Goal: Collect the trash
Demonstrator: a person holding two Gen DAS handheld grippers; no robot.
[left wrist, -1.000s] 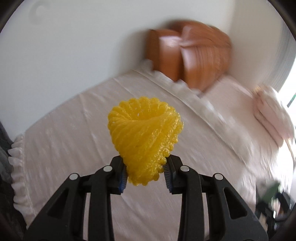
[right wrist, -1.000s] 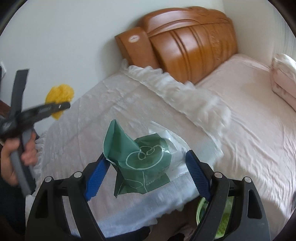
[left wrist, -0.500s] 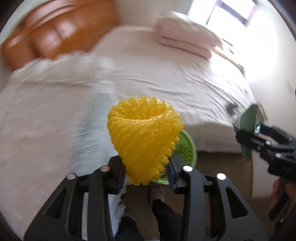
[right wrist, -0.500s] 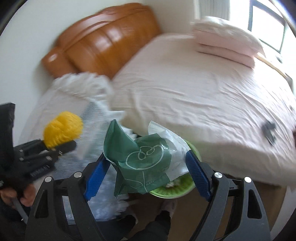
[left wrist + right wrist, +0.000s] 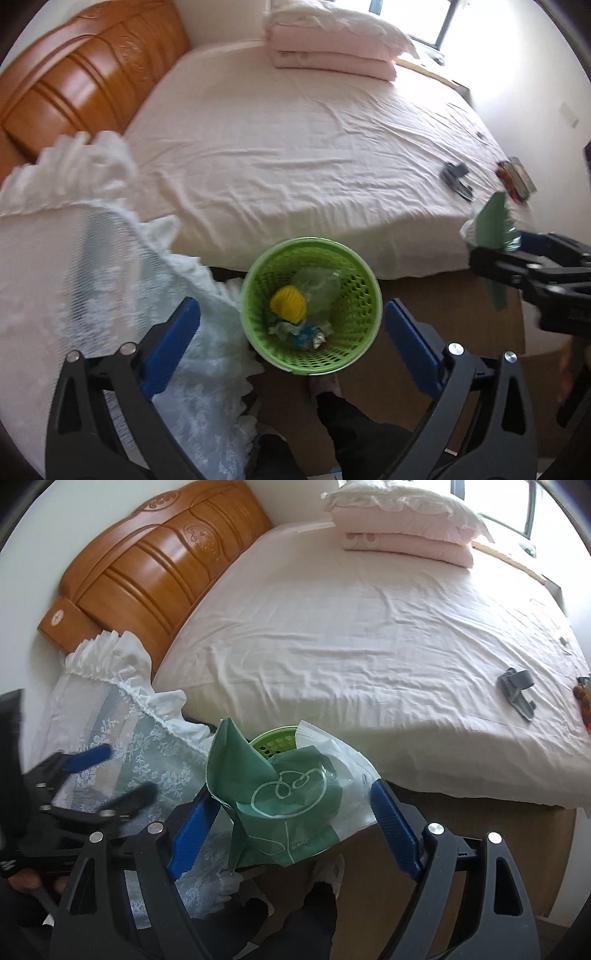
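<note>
The left gripper (image 5: 291, 332) is opening above the green basket (image 5: 364, 295), nothing between its jaws; the yellow foam net (image 5: 288, 303) lies inside, below them. To the right, the green bag (image 5: 291, 797) is clasped between the right gripper's (image 5: 291, 819) jaws, near the basket.

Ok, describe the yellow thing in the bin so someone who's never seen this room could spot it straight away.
Find the big bed with the wooden headboard; on the floor at its near edge stands a round green mesh bin. Inside, on top of crumpled wrappers, lies the yellow foam net, a ribbed lump. It is the only bright yellow piece there; the rest is pale, clear or bluish.
</note>
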